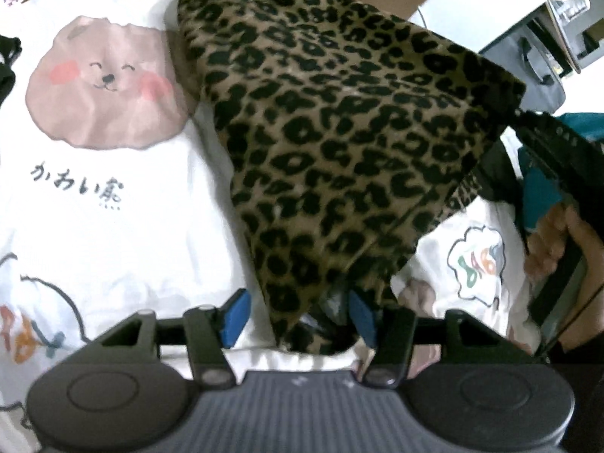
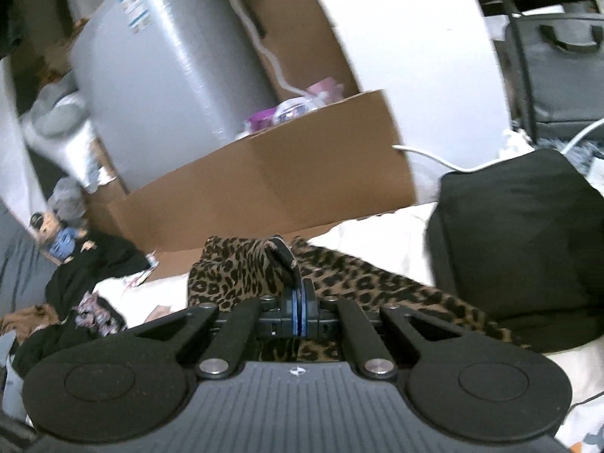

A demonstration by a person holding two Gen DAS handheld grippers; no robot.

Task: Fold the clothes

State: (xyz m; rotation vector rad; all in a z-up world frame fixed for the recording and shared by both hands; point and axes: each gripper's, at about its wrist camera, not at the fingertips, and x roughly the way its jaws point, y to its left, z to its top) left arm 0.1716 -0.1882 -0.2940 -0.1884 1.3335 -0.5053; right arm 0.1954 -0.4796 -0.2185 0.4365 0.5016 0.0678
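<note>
A leopard-print garment (image 1: 332,143) hangs stretched above a white bedsheet with a bear print (image 1: 102,173). My left gripper (image 1: 298,321) is open; its blue pads (image 1: 236,317) stand apart, and the garment's lower corner hangs between them against the right pad. My right gripper (image 2: 299,311) is shut on the leopard-print garment (image 2: 241,271), pinching a fold of its edge. In the left wrist view the right gripper (image 1: 547,139) holds the cloth's far right corner, lifted.
A folded black garment (image 2: 521,249) lies on the bed to the right. A cardboard box (image 2: 271,185) and a grey appliance (image 2: 166,68) stand behind. Dark clothes (image 2: 94,264) are piled at the left. A grey bag (image 2: 558,71) sits at the far right.
</note>
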